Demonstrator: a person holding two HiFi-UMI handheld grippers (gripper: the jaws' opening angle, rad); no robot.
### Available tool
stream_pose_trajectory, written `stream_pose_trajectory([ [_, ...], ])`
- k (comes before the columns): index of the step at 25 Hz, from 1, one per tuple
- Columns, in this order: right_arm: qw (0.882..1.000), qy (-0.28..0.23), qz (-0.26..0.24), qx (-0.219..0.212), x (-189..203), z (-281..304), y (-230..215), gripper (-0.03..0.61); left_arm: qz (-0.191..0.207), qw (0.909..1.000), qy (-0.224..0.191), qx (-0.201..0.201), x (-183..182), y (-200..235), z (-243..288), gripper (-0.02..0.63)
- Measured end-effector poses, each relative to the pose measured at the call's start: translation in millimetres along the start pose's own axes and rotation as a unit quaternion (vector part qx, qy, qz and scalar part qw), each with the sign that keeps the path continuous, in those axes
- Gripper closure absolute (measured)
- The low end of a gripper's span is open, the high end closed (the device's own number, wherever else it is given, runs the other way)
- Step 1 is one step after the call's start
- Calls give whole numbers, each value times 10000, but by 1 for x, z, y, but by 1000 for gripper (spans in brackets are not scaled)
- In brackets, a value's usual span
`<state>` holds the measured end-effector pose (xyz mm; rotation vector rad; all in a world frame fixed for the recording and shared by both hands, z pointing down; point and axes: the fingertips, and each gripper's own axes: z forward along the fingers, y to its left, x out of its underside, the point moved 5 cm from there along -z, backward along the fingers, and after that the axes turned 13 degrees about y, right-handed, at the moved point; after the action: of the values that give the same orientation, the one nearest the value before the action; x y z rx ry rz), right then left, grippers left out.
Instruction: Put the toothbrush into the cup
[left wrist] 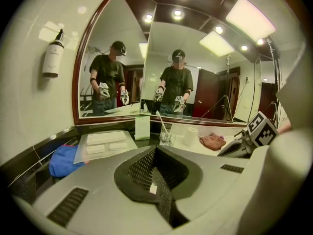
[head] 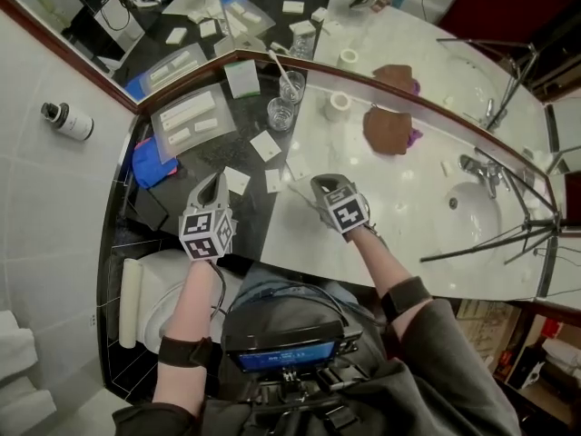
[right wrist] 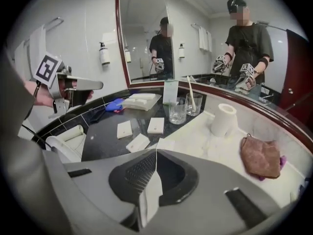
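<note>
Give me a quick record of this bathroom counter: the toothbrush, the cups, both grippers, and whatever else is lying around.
toothbrush: standing tilted in the far glass cup
near glass: beside it, looks empty
left gripper: jaws shut, nothing held
right gripper: jaws shut on a thin white piece
on the pale counter: paper roll, brown cloth
on the dark counter: blue cloth, flat white packets

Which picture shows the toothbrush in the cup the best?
The right gripper view. There the toothbrush leans in its glass cup, near and seen from the side. The head view shows the toothbrush small, from above. The left gripper view shows the toothbrush small and far off.
</note>
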<state>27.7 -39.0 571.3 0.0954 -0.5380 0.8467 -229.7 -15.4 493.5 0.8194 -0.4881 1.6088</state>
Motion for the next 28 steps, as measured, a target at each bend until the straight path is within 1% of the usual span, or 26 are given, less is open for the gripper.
stream_pose_trajectory([
  [4, 9978, -637, 167, -8, -15, -32, -7, 560, 62, 9999, -107, 79, -7, -7, -6, 612],
  [7, 9934, -1113, 283, 50, -20, -52, -13, 560, 105, 9997, -119, 174, -6, -14, -11, 612],
  [13, 9830, -1695, 668, 209, -14, -92, -22, 560, 200, 9994, -174, 238, -4, -20, -19, 612],
  [20, 9713, -2043, 1151, 411, 13, -123, -40, 560, 279, 9986, -231, 377, -1, -30, -26, 612],
  [25, 9687, -2073, 1281, 464, 28, -133, -44, 560, 328, 9982, -177, 473, 1, -39, -27, 614],
  [28, 9681, -2072, 1324, 472, 33, -134, -46, 559, 236, 9982, -182, 524, 2, -44, -25, 612],
])
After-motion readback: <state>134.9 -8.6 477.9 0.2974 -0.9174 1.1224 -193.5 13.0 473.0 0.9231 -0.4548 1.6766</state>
